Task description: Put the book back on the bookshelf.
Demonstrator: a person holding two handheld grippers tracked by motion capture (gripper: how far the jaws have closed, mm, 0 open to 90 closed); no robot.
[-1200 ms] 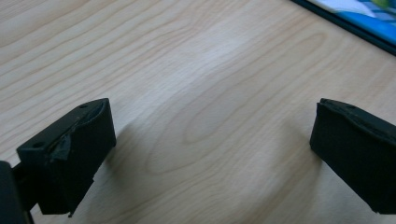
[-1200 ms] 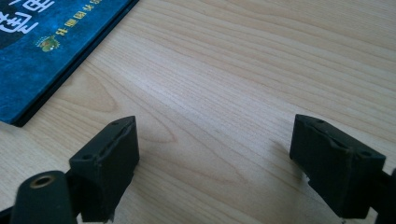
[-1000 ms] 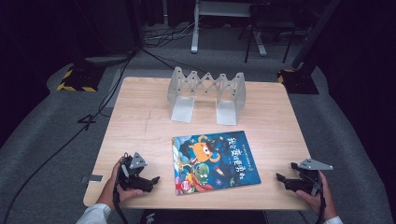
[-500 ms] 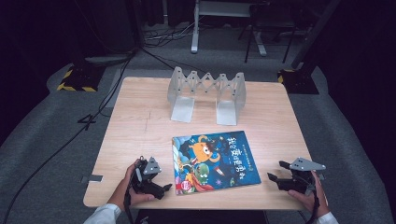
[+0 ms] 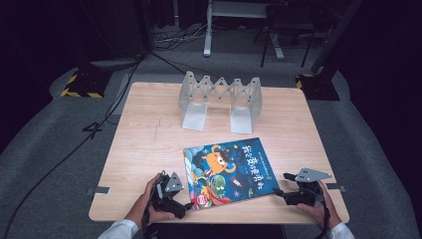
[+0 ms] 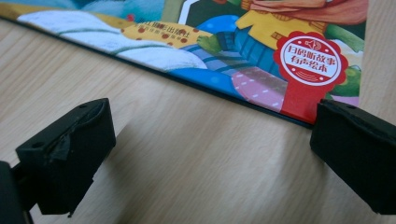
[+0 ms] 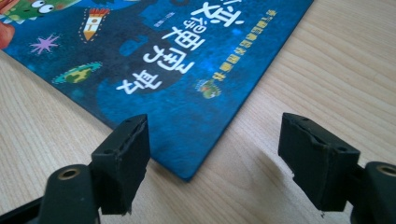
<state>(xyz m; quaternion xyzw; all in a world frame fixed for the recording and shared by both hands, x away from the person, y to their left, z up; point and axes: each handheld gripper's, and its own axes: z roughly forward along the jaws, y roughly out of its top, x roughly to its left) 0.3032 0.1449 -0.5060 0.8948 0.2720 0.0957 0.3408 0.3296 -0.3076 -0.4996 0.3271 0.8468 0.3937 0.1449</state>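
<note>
Fingers (image 7: 122,154) of both grippers gape wide, empty, flanking the book's (image 5: 229,171) near corners; flat on the counter (image 5: 149,144), it may just skid.

Your high camera sits above your side of the bench (image 5: 149,129), facing forward and down, far enough off to take in the whole benchtop, the grey rack (image 5: 220,99) at its far side and the dark floor beyond. Your forearms enter from its bottom edge.

The camera on your left gripper (image 5: 171,194) rides low, just above the wood, and looks along its two fingers (image 6: 70,154) at the book (image 6: 261,51) from very near, at the corner with the red seal (image 6: 312,58).

The camera on your right gripper (image 5: 293,191) sits equally low and close, facing the book's other near corner.

All three views share the book and the wood around it.
</note>
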